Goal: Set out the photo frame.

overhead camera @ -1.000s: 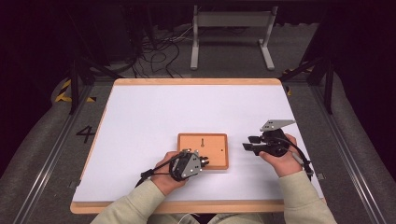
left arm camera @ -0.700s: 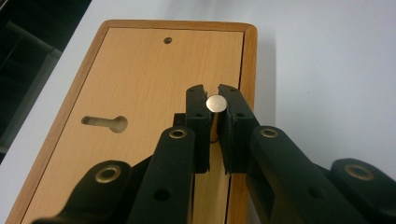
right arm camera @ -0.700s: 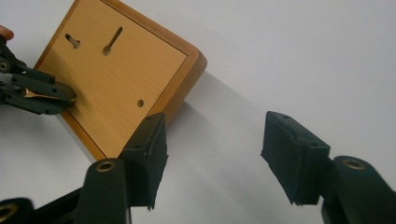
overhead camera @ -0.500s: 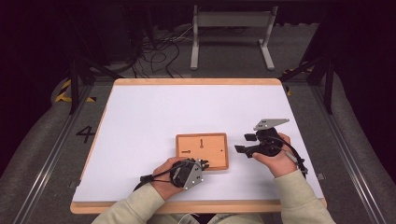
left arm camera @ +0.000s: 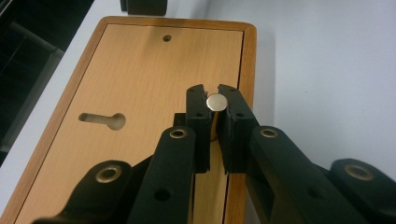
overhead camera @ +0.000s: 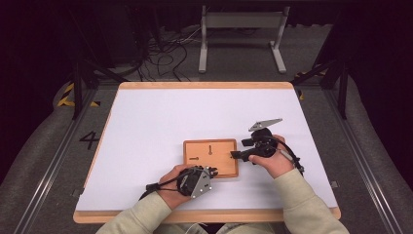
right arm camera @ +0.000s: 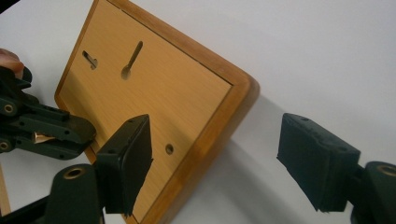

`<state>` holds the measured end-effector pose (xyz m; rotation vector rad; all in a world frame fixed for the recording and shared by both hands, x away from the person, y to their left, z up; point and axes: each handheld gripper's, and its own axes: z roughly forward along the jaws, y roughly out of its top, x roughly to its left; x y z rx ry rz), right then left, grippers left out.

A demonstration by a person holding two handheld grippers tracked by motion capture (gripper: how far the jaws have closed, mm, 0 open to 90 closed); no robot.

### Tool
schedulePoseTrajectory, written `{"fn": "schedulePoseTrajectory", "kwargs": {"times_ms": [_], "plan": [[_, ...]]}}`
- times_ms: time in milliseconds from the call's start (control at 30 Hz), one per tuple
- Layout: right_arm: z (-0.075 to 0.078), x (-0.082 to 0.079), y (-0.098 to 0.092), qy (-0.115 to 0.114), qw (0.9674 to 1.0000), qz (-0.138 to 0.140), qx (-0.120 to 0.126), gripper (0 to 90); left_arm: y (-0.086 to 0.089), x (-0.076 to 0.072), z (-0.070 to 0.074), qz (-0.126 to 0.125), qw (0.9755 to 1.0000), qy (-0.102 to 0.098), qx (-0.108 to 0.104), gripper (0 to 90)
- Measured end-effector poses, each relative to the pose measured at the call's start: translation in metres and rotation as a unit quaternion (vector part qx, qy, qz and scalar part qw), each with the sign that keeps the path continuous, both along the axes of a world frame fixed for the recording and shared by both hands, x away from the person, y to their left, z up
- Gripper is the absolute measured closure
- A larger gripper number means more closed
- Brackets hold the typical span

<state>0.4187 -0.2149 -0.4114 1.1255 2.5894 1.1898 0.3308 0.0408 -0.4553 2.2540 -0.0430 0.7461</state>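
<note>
The wooden board (overhead camera: 210, 157) lies flat on the white worktop (overhead camera: 160, 122), near its front edge, between the two hands. Its face carries two keyhole-shaped slots (left arm camera: 102, 120) and a small round hole (right arm camera: 169, 149) near one corner.

Left tongs (left arm camera: 215, 100): clenched on a small metal pin (left arm camera: 216, 102). The round, bright end of the pin shows between the two pads, and the pin stands over the board's edge strip, just beside the rim on the side facing the white surface. In the high view the left tongs (overhead camera: 210, 171) sit at the board's front edge, the left hand (overhead camera: 173, 183) resting on the worktop.

Right tongs (right arm camera: 215, 163): released, jaws spread wide and just opened further. Nothing is pressed between the pads. The rounded corner of the board and its rim lie in the gap between them, with one pad over the board face near the small hole and the other over bare worktop. In the high view the right tongs (overhead camera: 237, 155) are at the board's right edge.

Surroundings: beyond the worktop's far edge stand a grey metal frame (overhead camera: 242, 34) and a bundle of loose cables (overhead camera: 160, 53) on the dark floor. A "4" marking (overhead camera: 90, 140) is on the floor left of the worktop. The white surface around the board carries no obstruction to either hand.
</note>
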Motion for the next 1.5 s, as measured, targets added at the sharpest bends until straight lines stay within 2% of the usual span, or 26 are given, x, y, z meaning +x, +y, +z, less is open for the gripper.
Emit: {"fn": "schedulePoseTrajectory", "kwargs": {"times_ms": [133, 300, 567, 733, 800, 900, 1033, 1100, 1233, 1333, 1367, 1400, 1467, 1500], "plan": [[-0.005, 0.006, 0.008, 0.013, 0.9999, 0.006, 0.001, 26.4, 0.000, 0.000, 0.000, 0.000, 1.0000, 0.001, 0.003, 83.7], [-0.013, 0.013, 0.014, 0.031, 0.9993, 0.014, 0.014, 26.2, 0.001, 0.000, 0.000, -0.001, 1.0000, 0.005, -0.002, 83.7], [-0.024, 0.020, 0.024, 0.067, 0.9963, 0.038, 0.036, 25.6, 0.001, 0.001, 0.000, -0.002, 1.0000, 0.005, -0.003, 83.7], [-0.022, 0.020, 0.020, 0.070, 0.9958, 0.041, 0.042, 30.4, 0.003, 0.002, 0.000, -0.005, 0.9997, 0.020, -0.010, 83.3], [-0.021, 0.019, 0.019, 0.069, 0.9958, 0.046, 0.040, 31.5, 0.006, 0.004, 0.002, -0.007, 0.9991, 0.041, -0.013, 82.5], [-0.019, 0.017, 0.020, 0.059, 0.9963, 0.050, 0.035, 32.0, 0.015, 0.006, 0.007, -0.002, 0.9971, 0.071, -0.028, 71.9], [-0.016, 0.014, 0.019, 0.049, 0.9968, 0.055, 0.029, 33.1, 0.033, 0.006, 0.016, -0.001, 0.9920, 0.115, -0.053, 65.9], [-0.015, 0.013, 0.019, 0.045, 0.9969, 0.058, 0.026, 33.5, 0.039, 0.005, 0.019, -0.005, 0.9893, 0.130, -0.066, 65.9], [-0.012, 0.009, 0.020, 0.034, 0.9974, 0.062, 0.019, 34.1, 0.058, 0.006, 0.030, 0.002, 0.9782, 0.176, -0.111, 60.5], [-0.009, 0.006, 0.019, 0.022, 0.9974, 0.068, 0.012, 35.0, 0.069, 0.010, 0.034, 0.016, 0.9726, 0.191, -0.132, 57.0], [-0.009, 0.006, 0.019, 0.022, 0.9974, 0.068, 0.012, 35.0, 0.069, 0.010, 0.034, 0.016, 0.9726, 0.191, -0.132, 56.0], [-0.009, 0.005, 0.019, 0.019, 0.9973, 0.070, 0.010, 35.2, 0.075, 0.011, 0.035, 0.029, 0.9694, 0.196, -0.145, 56.0], [-0.007, 0.002, 0.019, 0.006, 0.9972, 0.074, 0.004, 35.3, 0.084, 0.015, 0.038, 0.041, 0.9666, 0.198, -0.157, 54.5], [-0.007, 0.001, 0.019, 0.003, 0.9971, 0.076, 0.004, 35.3, 0.090, 0.017, 0.040, 0.047, 0.9640, 0.201, -0.168, 54.5]]}}
